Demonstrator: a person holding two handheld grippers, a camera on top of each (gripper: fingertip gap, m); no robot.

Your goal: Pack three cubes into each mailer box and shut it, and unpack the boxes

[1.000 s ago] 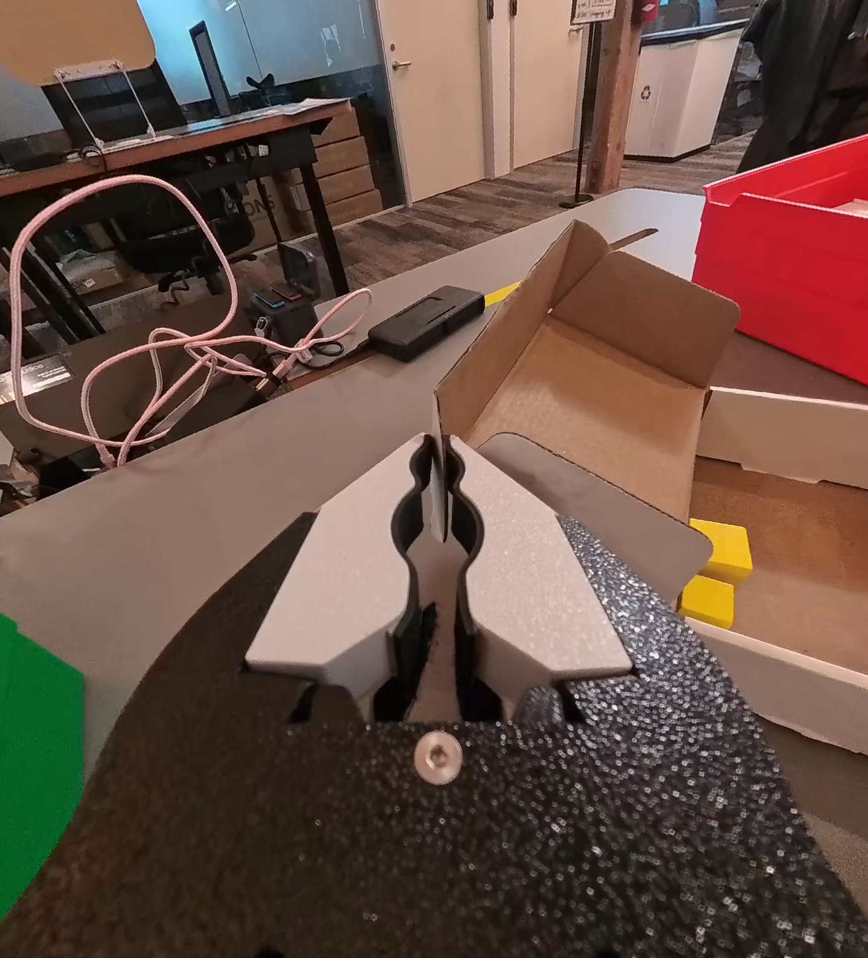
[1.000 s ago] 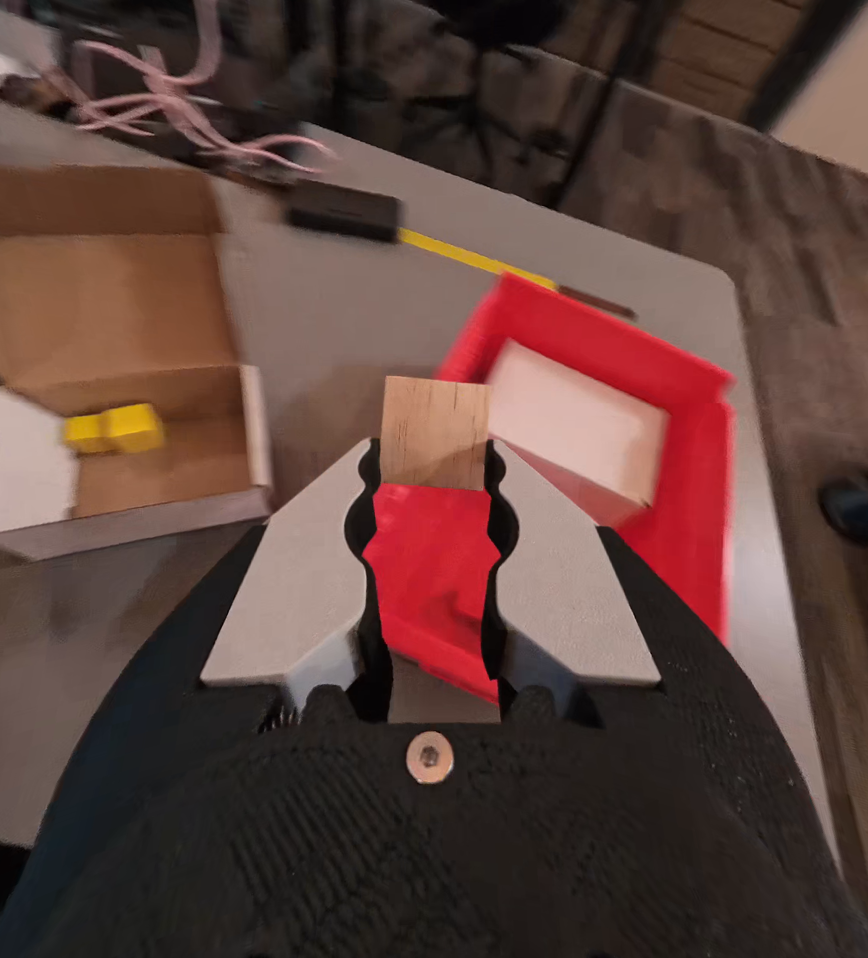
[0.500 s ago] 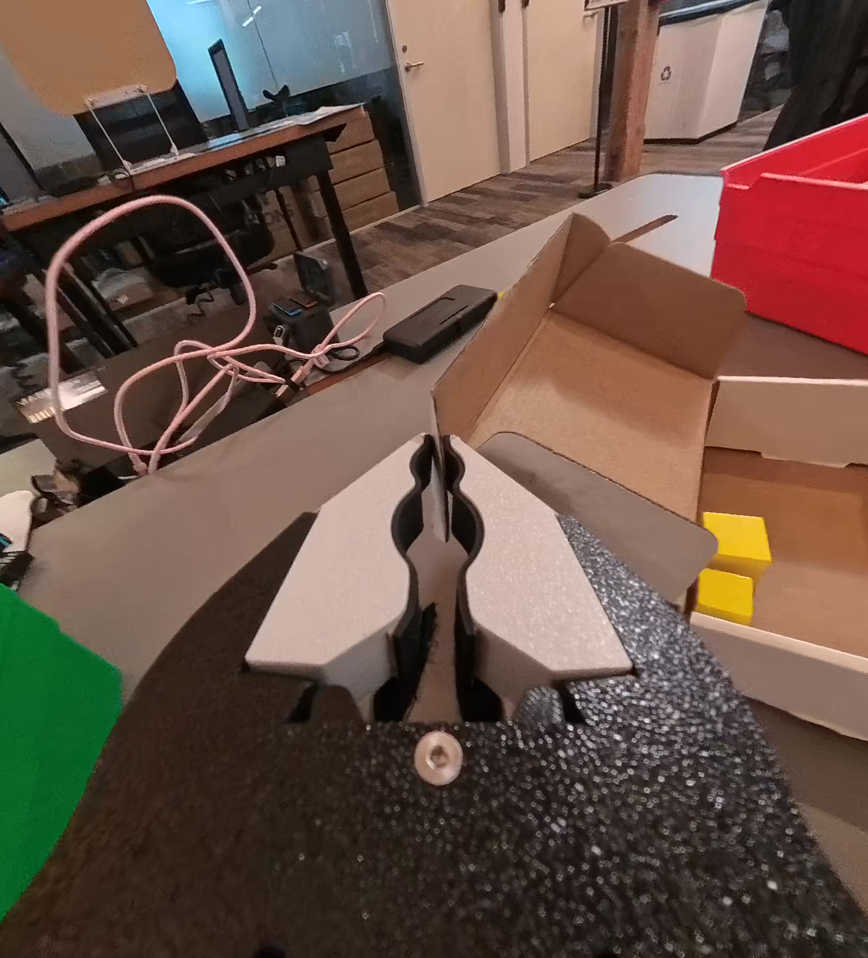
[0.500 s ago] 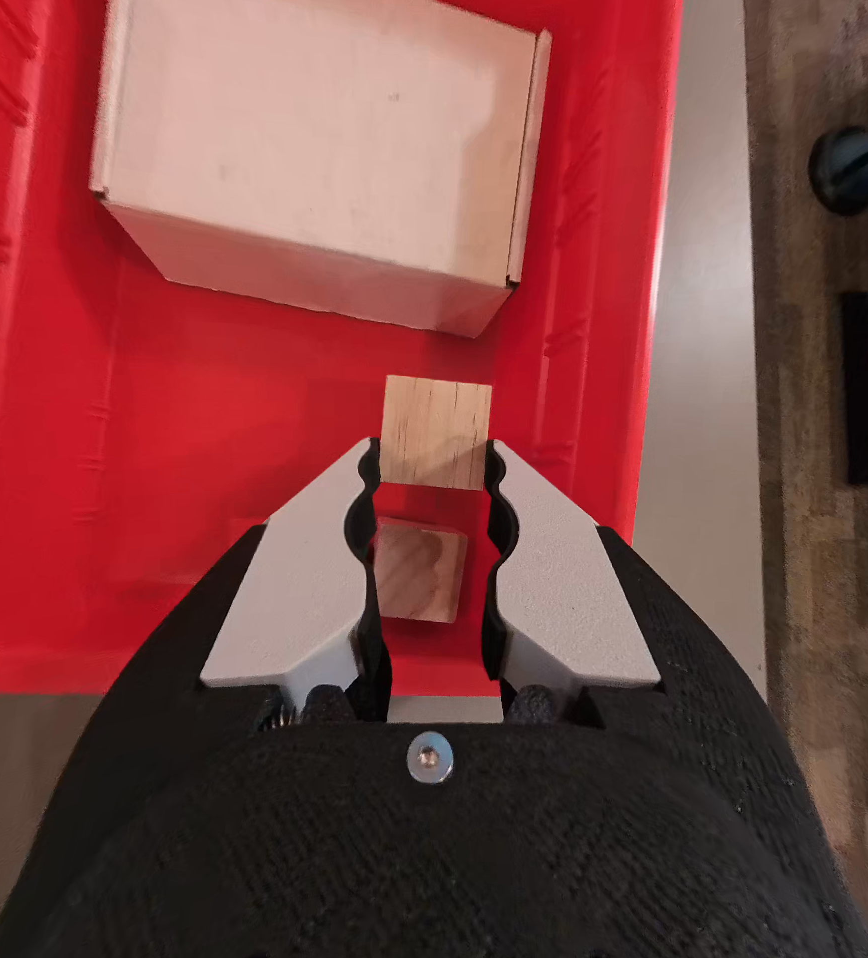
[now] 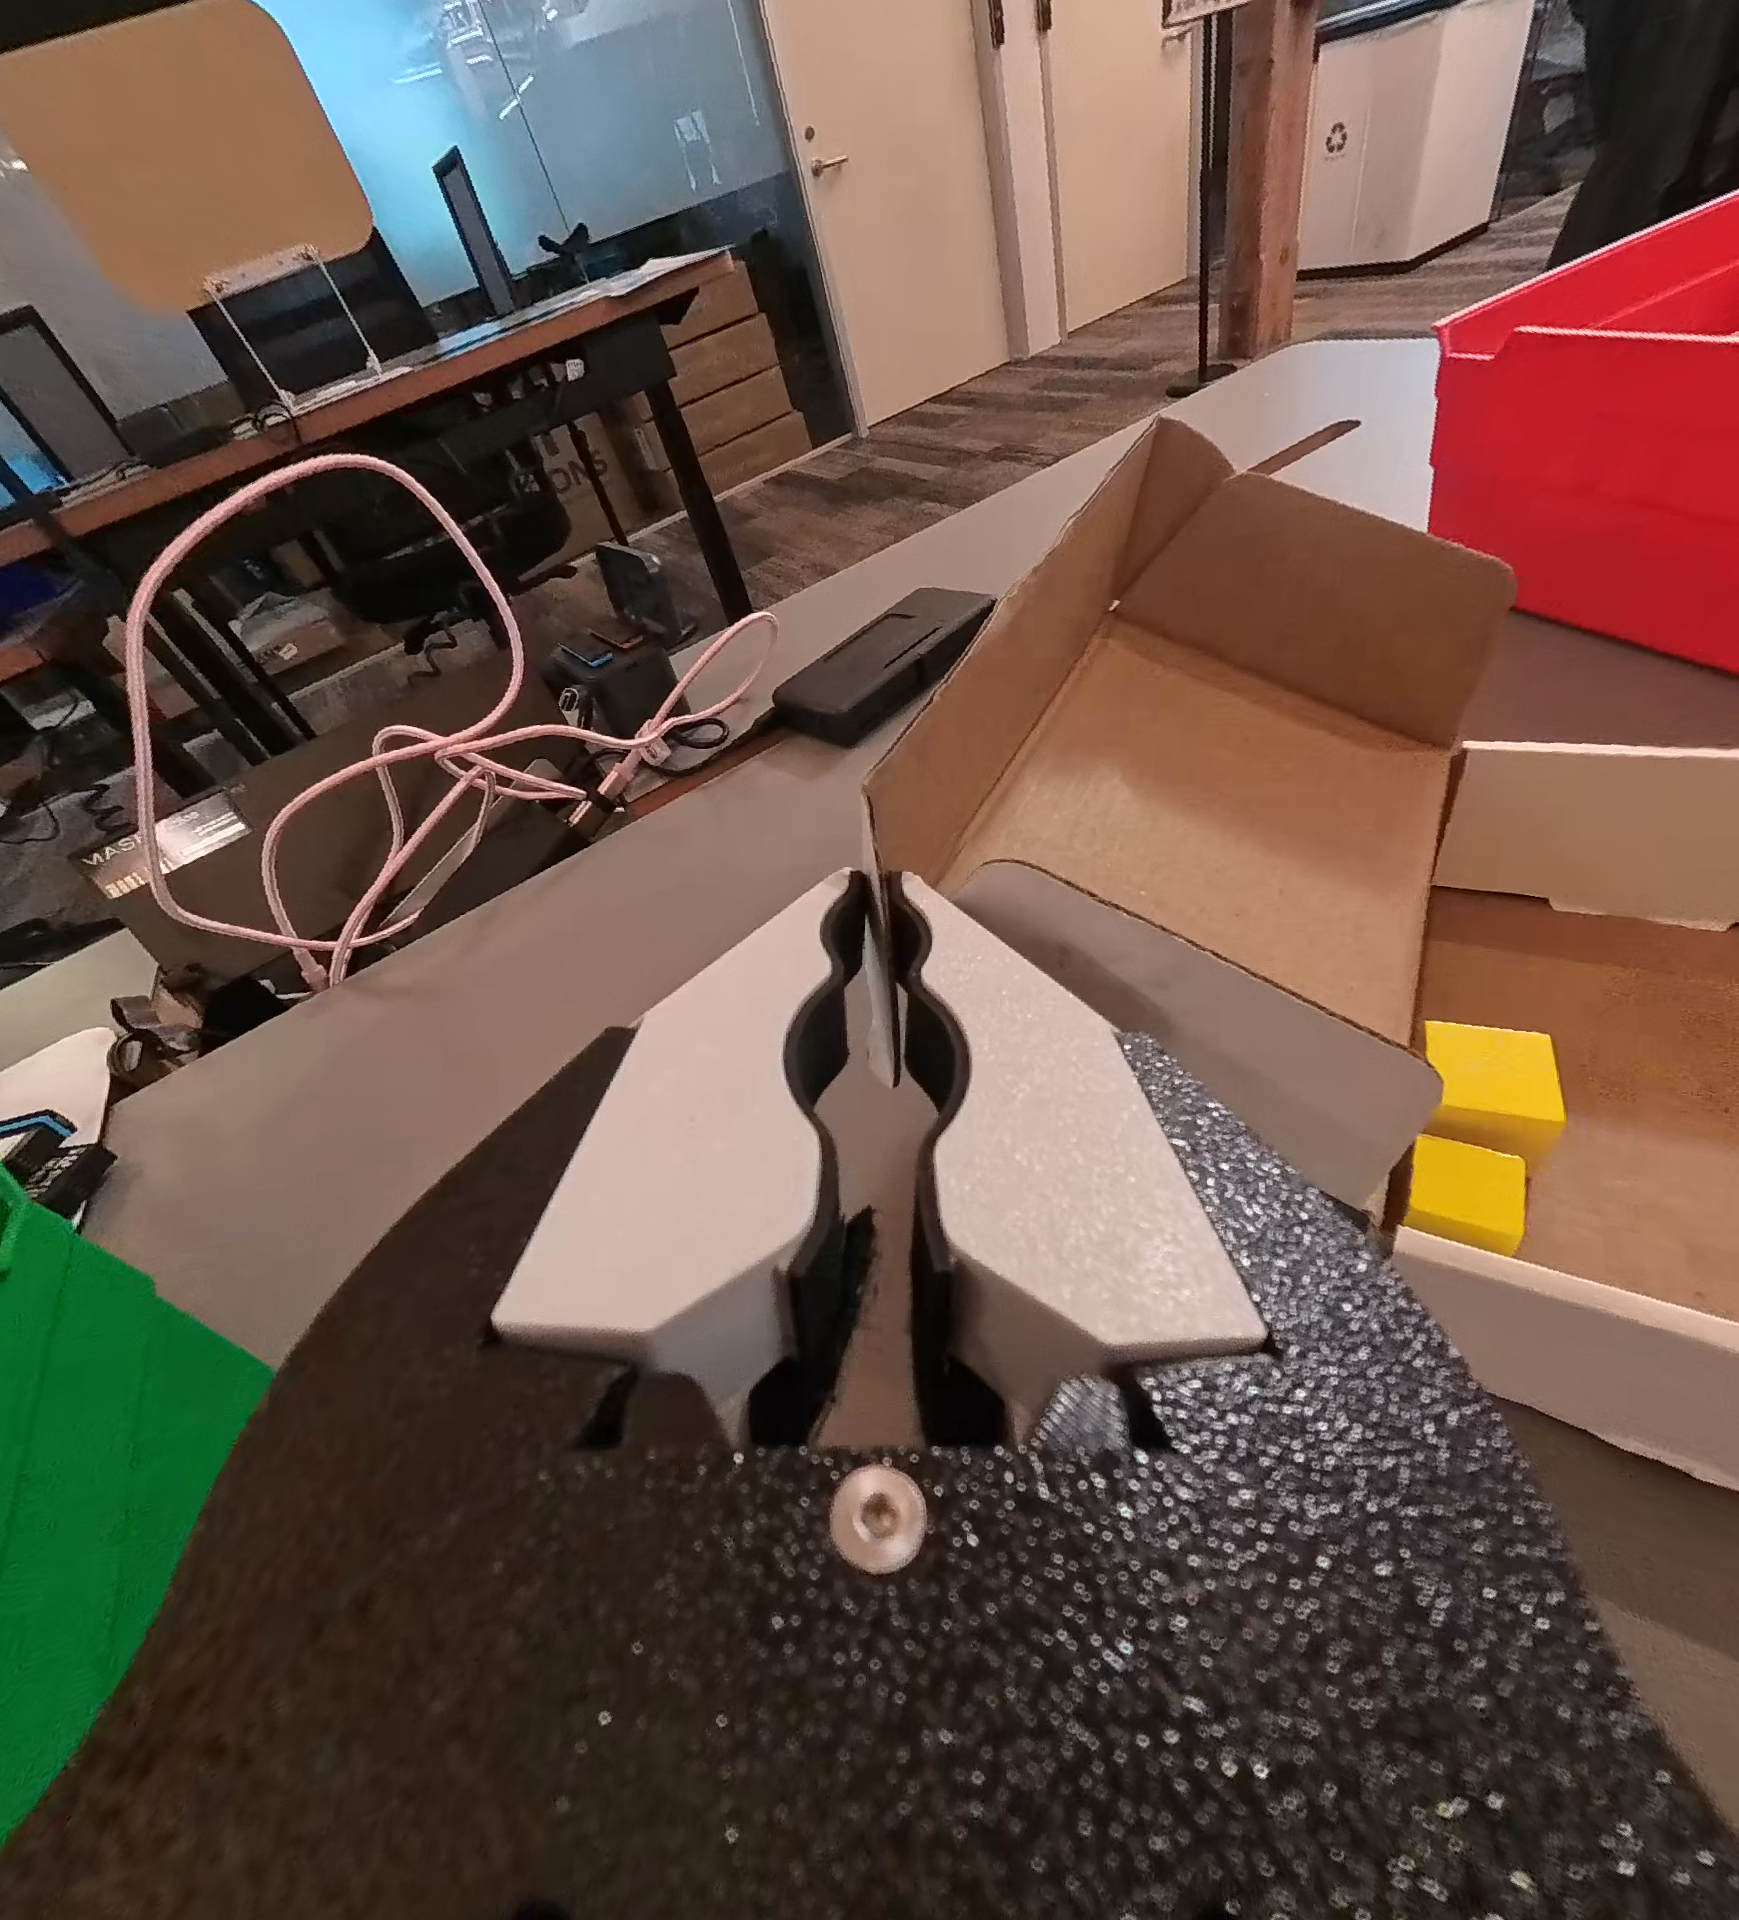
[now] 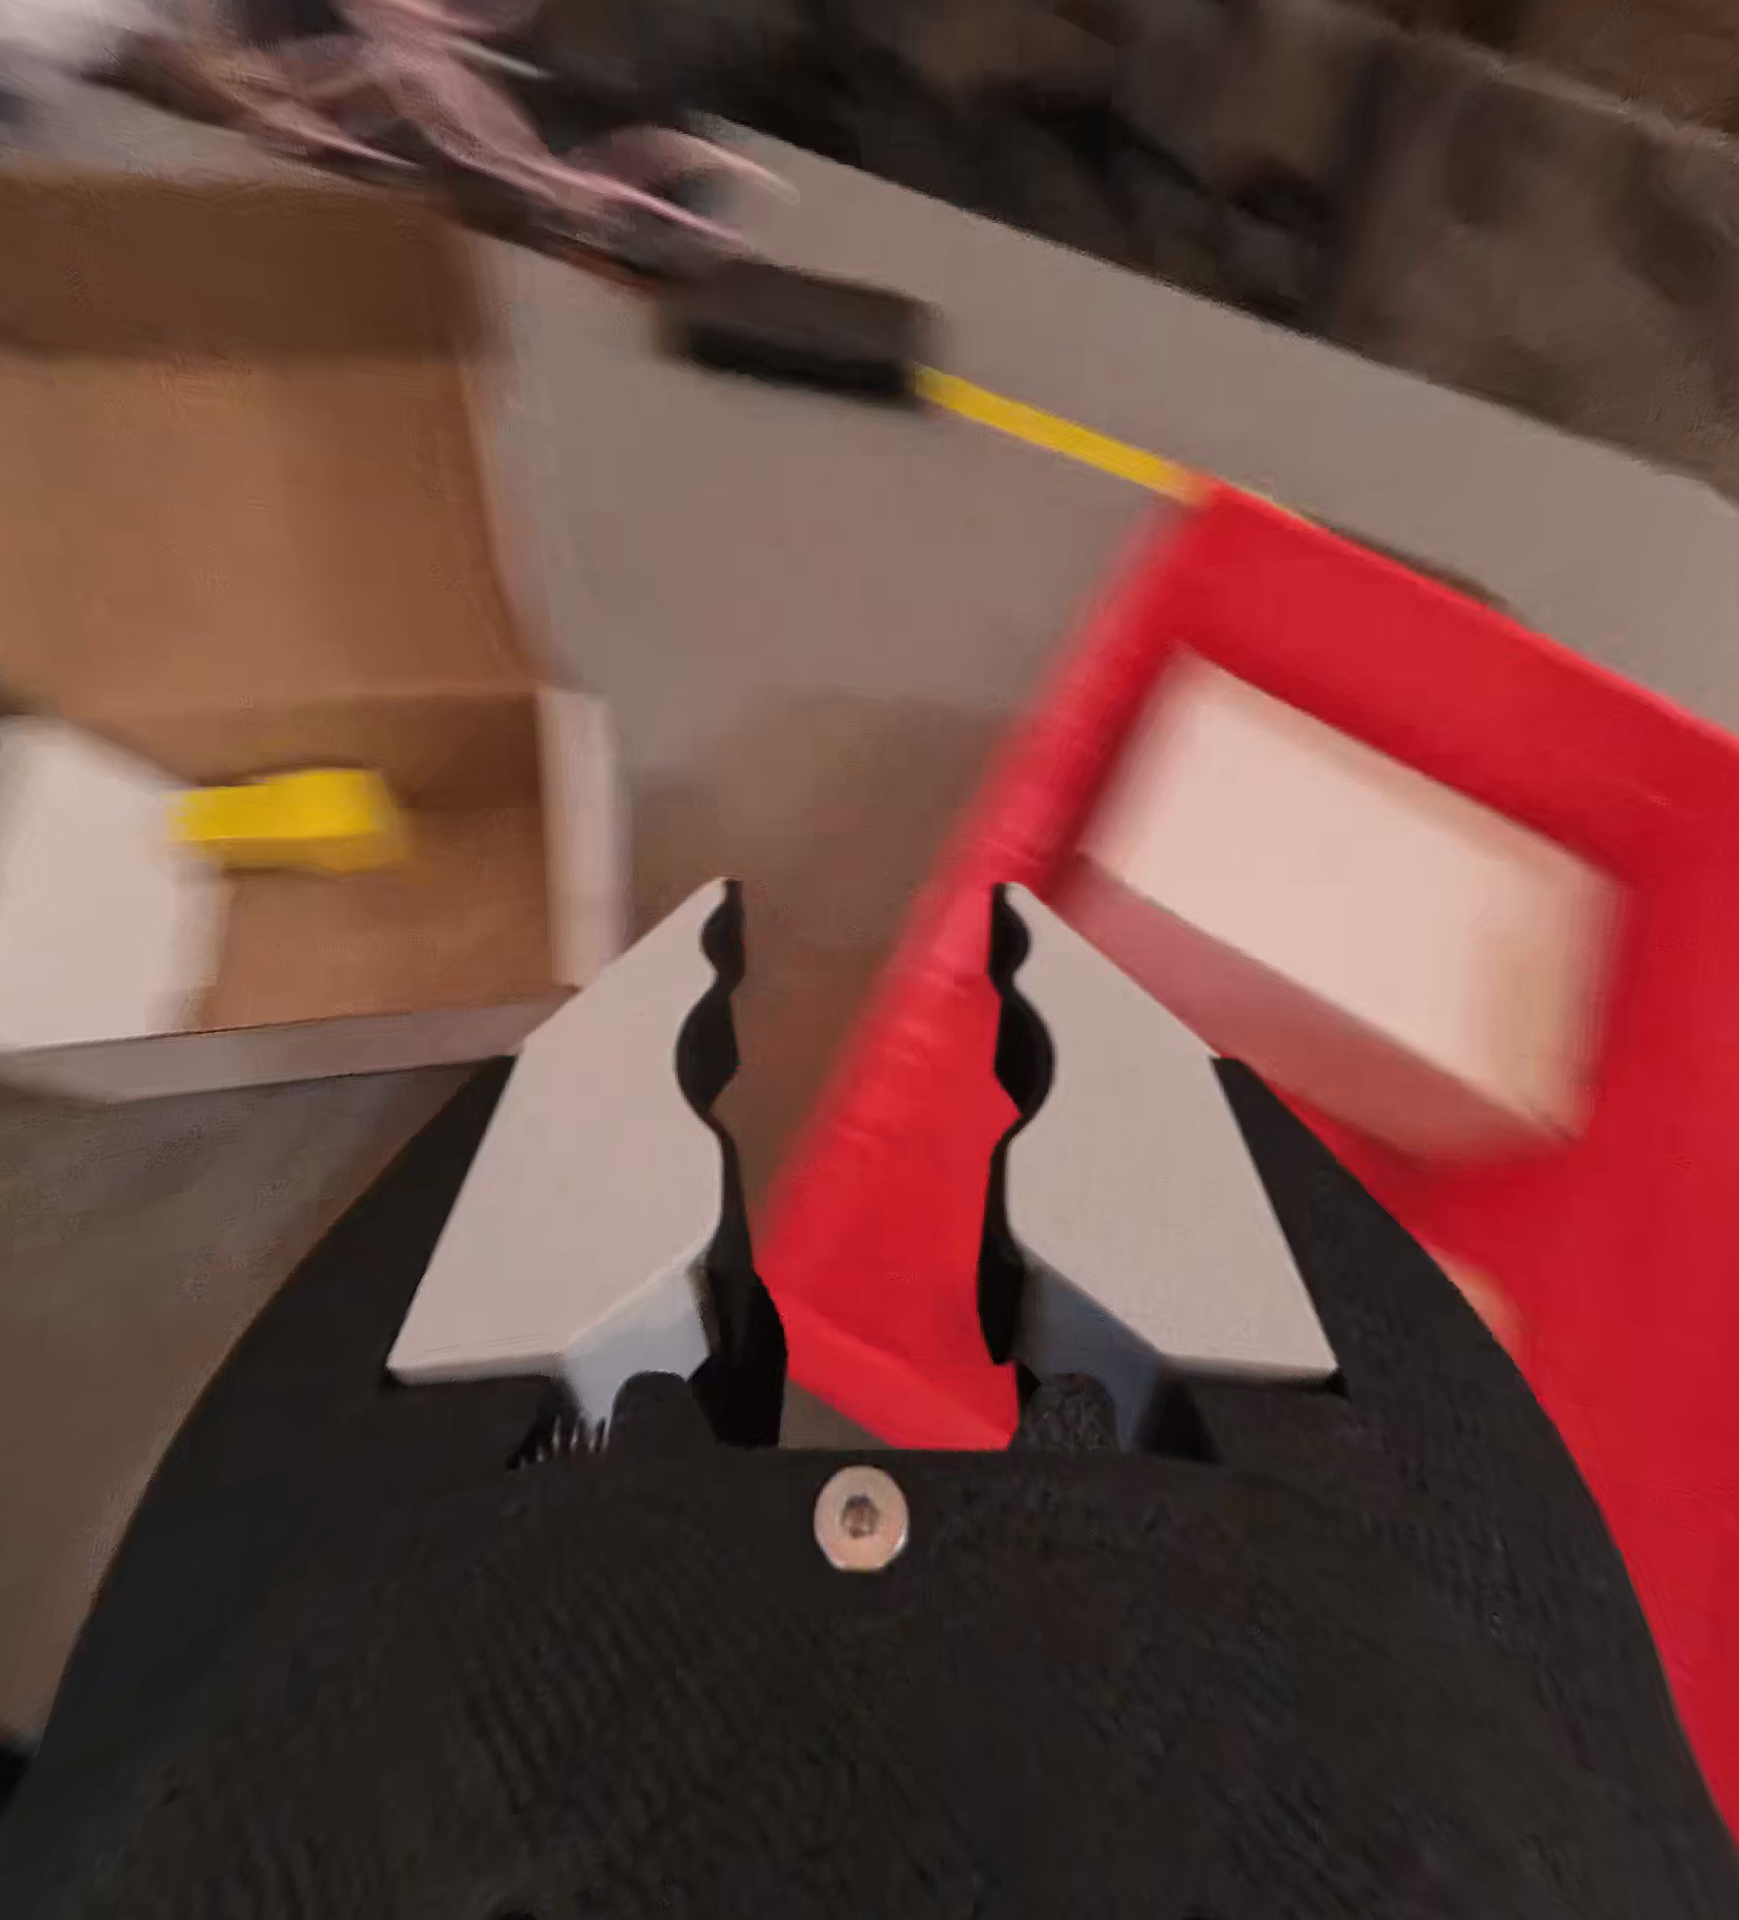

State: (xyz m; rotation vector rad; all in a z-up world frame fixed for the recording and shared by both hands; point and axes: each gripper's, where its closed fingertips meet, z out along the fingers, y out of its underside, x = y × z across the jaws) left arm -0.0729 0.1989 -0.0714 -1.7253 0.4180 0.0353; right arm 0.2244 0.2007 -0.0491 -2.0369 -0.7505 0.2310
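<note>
Left gripper (image 5: 883, 914) is clamping shut on the front flap of the open mailer box (image 5: 1208, 790), pads pressing the thin cardboard edge and holding the lid up. Two yellow cubes (image 5: 1488, 1132) are sitting in the box's near corner, touching each other. Right gripper (image 6: 865, 904) is hanging over the grey table (image 6: 792, 582) with jaws spread apart and nothing between them; this view is blurring heavily. The red bin (image 6: 1467, 665) is lying just right of it, holding a closed white mailer box (image 6: 1364, 883). A green bin (image 5: 23, 1507) is showing at the left edge.
</note>
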